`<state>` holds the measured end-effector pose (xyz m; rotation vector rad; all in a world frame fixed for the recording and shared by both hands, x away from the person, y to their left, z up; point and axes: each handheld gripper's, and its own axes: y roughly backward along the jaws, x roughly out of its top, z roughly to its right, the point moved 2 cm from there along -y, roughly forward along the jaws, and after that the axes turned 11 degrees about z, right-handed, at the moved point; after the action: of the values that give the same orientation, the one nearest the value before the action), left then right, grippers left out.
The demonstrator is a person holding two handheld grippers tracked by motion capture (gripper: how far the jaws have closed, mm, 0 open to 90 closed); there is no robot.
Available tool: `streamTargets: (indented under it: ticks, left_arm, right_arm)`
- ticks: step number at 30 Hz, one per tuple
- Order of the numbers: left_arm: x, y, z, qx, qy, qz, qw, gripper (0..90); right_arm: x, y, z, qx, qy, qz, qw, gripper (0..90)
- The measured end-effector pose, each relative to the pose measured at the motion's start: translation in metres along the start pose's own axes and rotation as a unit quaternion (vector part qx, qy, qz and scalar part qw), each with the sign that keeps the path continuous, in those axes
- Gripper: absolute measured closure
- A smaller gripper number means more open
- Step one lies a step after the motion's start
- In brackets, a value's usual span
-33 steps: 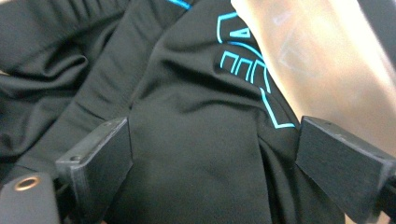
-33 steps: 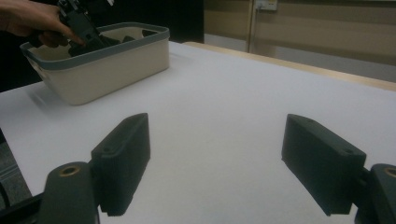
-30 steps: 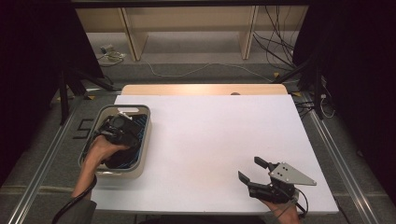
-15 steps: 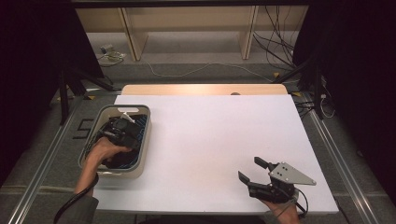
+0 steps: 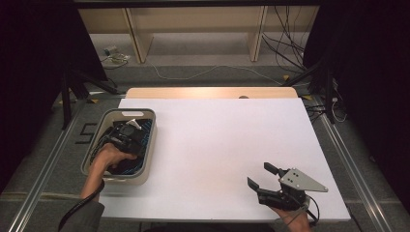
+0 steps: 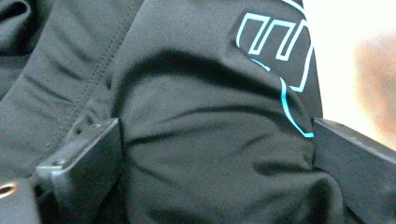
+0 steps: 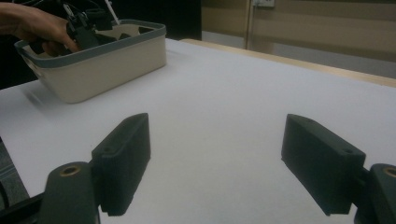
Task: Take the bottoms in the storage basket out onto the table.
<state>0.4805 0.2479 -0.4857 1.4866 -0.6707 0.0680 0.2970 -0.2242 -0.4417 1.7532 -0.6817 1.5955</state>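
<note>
One white desk (image 5: 212,145) carries a beige basket (image 5: 148,159) at its left side. Inside lies black clothing with cyan lettering (image 6: 205,140); the left tongs (image 5: 126,135) straddle a fold, jaws apart. Right tongs (image 5: 261,180) rest released near the front edge.

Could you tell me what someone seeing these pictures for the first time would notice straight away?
Probably the beige basket at the left of the white table, where the left gripper reaches down into black fabric with turquoise print; a fold of it bulges between the spread jaws. Next, the right gripper sits open over bare table at the near right corner, holding nothing.
</note>
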Motion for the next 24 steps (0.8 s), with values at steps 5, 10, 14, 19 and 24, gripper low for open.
streamTargets:
  ticks: [5, 10, 14, 19, 24]
  left_arm:
    - [-0.002, 0.008, -0.009, 0.019, 0.009, 0.021, 0.9995, 38.5]
    - [-0.002, 0.010, -0.011, 0.025, 0.010, 0.031, 0.9991, 53.1]
    - [-0.003, 0.013, -0.016, 0.007, 0.018, 0.046, 0.9988, 64.0]
    - [-0.005, 0.019, -0.027, -0.035, 0.054, 0.069, 0.9955, 68.3]
    - [-0.006, 0.025, -0.032, -0.063, 0.070, 0.087, 0.9917, 71.7]
  right_arm:
    - [0.000, 0.000, 0.000, 0.000, -0.001, -0.001, 1.0000, 24.8]
    - [0.000, -0.001, 0.000, 0.000, 0.001, -0.002, 1.0000, 24.9]
    - [0.000, -0.001, 0.000, 0.000, 0.001, -0.002, 1.0000, 25.0]
    - [0.000, -0.001, 0.001, -0.002, -0.001, -0.001, 1.0000, 25.3]
    - [0.000, -0.001, 0.001, -0.001, 0.001, -0.002, 1.0000, 25.3]
